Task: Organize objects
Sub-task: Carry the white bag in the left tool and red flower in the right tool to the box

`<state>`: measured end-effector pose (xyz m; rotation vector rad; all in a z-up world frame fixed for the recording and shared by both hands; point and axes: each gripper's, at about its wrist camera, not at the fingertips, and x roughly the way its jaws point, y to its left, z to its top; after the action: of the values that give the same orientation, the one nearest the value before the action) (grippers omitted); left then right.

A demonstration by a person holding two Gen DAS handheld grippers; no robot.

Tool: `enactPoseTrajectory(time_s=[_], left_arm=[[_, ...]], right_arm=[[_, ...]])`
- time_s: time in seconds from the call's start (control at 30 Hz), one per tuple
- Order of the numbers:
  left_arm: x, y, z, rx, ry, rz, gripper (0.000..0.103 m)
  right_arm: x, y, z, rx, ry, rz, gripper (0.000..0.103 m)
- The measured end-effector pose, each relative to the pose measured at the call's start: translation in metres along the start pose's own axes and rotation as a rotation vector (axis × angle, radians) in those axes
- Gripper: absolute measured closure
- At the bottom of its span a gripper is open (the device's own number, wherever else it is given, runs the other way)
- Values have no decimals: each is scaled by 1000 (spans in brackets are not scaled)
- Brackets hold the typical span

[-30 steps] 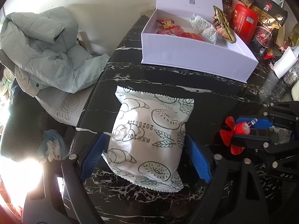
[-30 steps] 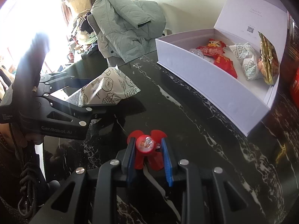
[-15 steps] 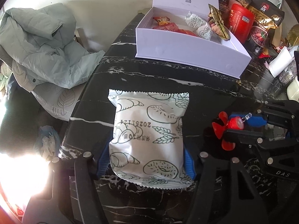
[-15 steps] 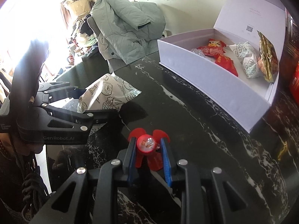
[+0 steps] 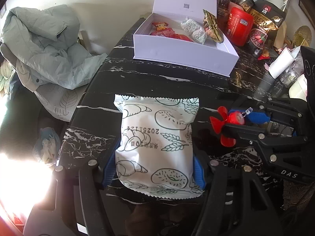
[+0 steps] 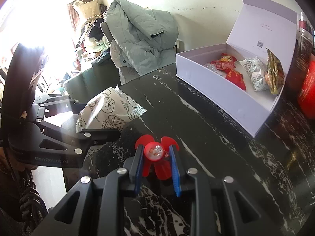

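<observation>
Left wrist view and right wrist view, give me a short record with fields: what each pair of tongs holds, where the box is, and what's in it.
left tongs: shut on white bread packet
right tongs: shut on small red fan toy
surface: black marble table
white box: open, lid up, at the far end of the table
box contents: red, white and gold snack packets
</observation>
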<state>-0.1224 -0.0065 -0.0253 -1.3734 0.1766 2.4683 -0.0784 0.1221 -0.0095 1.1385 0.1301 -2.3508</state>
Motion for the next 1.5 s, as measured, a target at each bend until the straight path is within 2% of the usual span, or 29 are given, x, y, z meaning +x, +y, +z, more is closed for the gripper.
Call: enactPoseTrajectory(time_s=[0.3,0.87,1.2,1.5], left_arm=[[-16,-31,6,49,-28,-26,41],[-10,-101,29,156,-19,-133,41],[-4,-109,49,178,-22,-158,41],[1,-99,81,187,-36,-144,41]], right_arm=[[-33,-7,-12,26,-30,-44,78],[-87,-45,-34,109,-44,-166,78],[-91,-59,-21,113,-57,-177,78],[-78,-73,5,96,-62,-167,78]])
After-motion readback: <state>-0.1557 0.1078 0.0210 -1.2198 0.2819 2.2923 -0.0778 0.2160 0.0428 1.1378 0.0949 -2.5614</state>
